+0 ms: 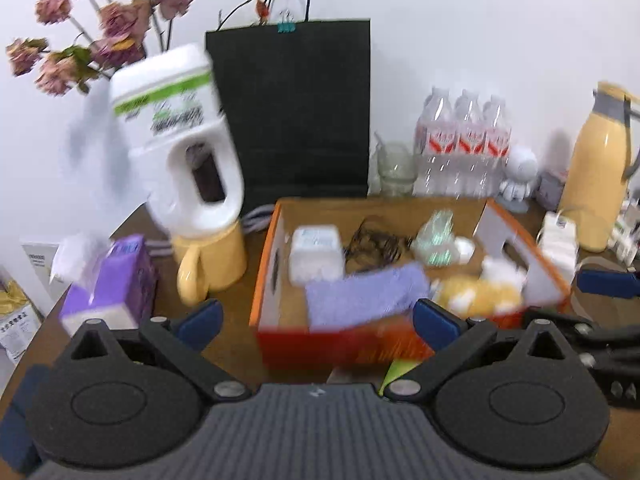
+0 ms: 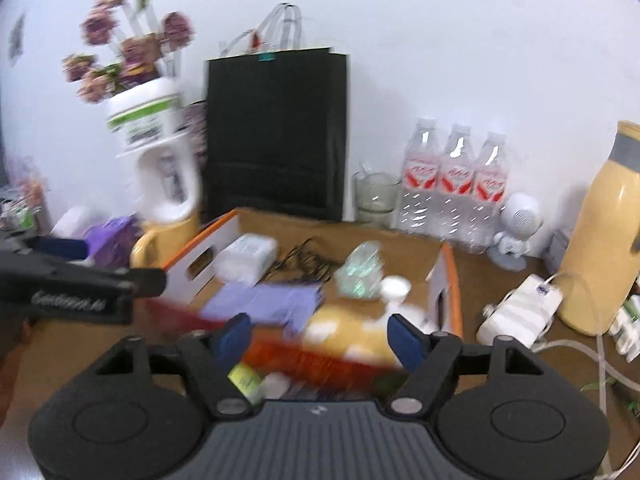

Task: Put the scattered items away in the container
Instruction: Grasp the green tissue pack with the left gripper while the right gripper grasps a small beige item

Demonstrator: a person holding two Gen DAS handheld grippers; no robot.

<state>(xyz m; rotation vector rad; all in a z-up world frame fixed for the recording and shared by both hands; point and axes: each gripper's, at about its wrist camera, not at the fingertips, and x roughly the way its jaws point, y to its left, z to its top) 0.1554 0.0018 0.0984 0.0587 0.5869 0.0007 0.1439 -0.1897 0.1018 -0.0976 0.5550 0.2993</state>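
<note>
My left gripper [image 1: 318, 320] is wide open and holds nothing, and my right gripper [image 2: 320, 338] also stands open with nothing between its blue pads [image 2: 406, 342]. Both hang just in front of the near wall of the orange box [image 1: 264, 280], which sits in the middle of the table [image 1: 232, 320] and is the container, I think. Inside it I count one white packet [image 1: 316, 254], one bundle of dark wire [image 1: 376, 244], one shiny green wrapper [image 1: 438, 240], one purple cloth [image 1: 364, 294] and one yellow soft thing [image 1: 476, 292]; the pictures are blurred, so small things I may miss. Under my right gripper, near the box front, I see a small yellow-green item [image 2: 246, 378] and a white one [image 2: 276, 386], but I cannot tell what they are. I judge these are the next to collect. To do it well, I should slow down first so the view becomes sharp, lower the pads on both sides of one item, close only when it is centred, and lift it clear over the wall before I let go. Behind the box stand three water bottles [image 1: 464, 136], one black bag [image 1: 292, 112], one yellow mug [image 1: 212, 264] and one yellow flask [image 1: 600, 168].
</note>
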